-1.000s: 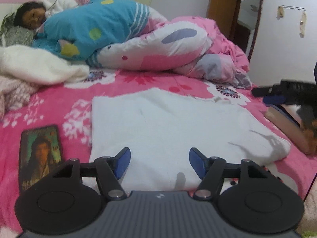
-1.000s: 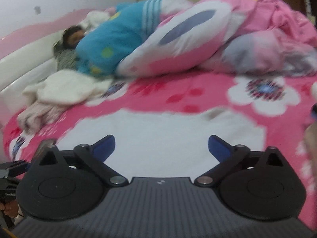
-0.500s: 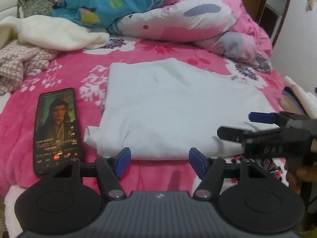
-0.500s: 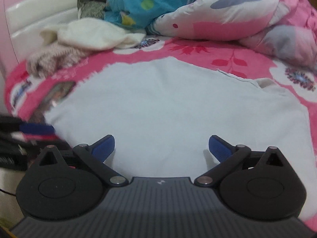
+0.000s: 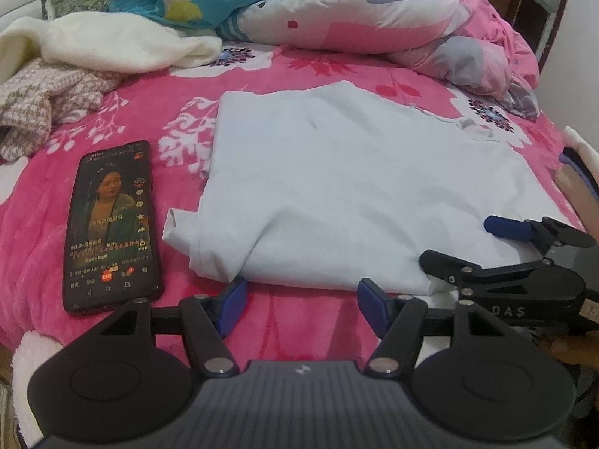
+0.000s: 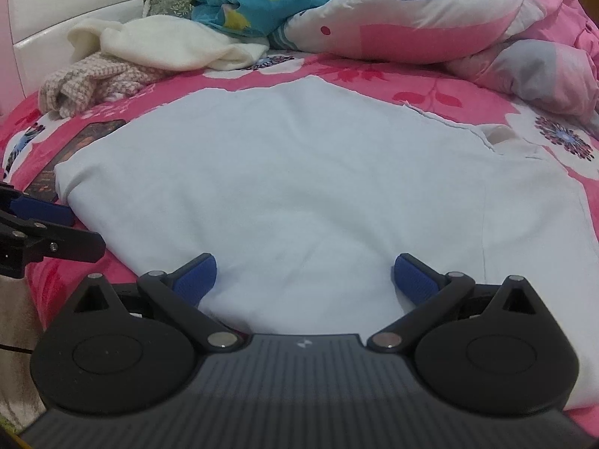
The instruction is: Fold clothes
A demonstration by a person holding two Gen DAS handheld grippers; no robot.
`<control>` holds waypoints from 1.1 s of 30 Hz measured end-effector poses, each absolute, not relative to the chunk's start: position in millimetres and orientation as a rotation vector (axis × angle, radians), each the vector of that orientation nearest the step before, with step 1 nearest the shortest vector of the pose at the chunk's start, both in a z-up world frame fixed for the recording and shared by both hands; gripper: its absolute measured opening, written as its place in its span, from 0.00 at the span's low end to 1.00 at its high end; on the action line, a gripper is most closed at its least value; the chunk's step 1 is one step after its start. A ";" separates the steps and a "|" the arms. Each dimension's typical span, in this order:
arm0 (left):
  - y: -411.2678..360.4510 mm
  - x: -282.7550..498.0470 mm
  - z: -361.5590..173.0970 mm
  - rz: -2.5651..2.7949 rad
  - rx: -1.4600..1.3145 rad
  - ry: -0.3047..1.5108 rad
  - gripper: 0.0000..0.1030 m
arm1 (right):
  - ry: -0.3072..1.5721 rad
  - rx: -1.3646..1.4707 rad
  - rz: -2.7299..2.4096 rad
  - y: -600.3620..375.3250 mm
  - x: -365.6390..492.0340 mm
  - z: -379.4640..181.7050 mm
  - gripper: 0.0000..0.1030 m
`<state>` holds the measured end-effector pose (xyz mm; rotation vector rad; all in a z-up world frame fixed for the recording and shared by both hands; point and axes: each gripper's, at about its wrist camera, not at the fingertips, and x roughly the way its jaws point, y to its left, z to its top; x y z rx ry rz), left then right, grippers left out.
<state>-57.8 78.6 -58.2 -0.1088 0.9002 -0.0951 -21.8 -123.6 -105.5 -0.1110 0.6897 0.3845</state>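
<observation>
The left tool (image 5: 301, 301) hung with its jaws apart and empty just short of the near hem of the white garment (image 5: 359, 191). The right tool (image 6: 303, 275) stood wide open too, its pads over the cloth without pinching it. The garment lay spread flat on the pink flowered bed (image 5: 299, 321), a lit phone (image 5: 110, 224) beside it, crumpled clothes (image 5: 48, 93) farther off.

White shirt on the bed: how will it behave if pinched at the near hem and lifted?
The shirt probably drapes limp: it lies flat with soft creases. Likely light, being thin. The tucked sleeve may fall open, and the plush bedspread may drag on it.
</observation>
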 end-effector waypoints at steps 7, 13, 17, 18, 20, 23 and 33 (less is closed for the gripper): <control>111.9 -65.1 -67.7 -0.067 -0.424 0.808 0.65 | 0.673 -0.102 0.394 -126.3 -23.1 -107.1 0.99; 136.4 -73.0 -79.6 -0.047 -0.648 0.714 0.56 | 0.663 -0.100 0.394 -126.0 -24.5 -108.2 0.99; 143.8 -68.0 -85.7 -0.029 -0.702 0.681 0.50 | 0.664 -0.100 0.393 -125.6 -24.2 -108.0 0.99; 145.1 -67.1 -87.4 -0.027 -0.716 0.674 0.49 | 0.665 -0.100 0.393 -125.3 -24.2 -107.9 0.99; 146.7 -65.2 -90.3 -0.021 -0.735 0.660 0.43 | 0.667 -0.099 0.393 -125.3 -24.1 -107.8 0.99; 147.8 -63.2 -93.9 -0.010 -0.741 0.645 0.30 | 0.669 -0.094 0.396 -125.9 -23.6 -107.6 0.99; 138.0 -67.0 -90.1 -0.048 -0.604 0.566 0.14 | 0.736 0.011 0.462 -139.4 -4.3 -74.0 0.99</control>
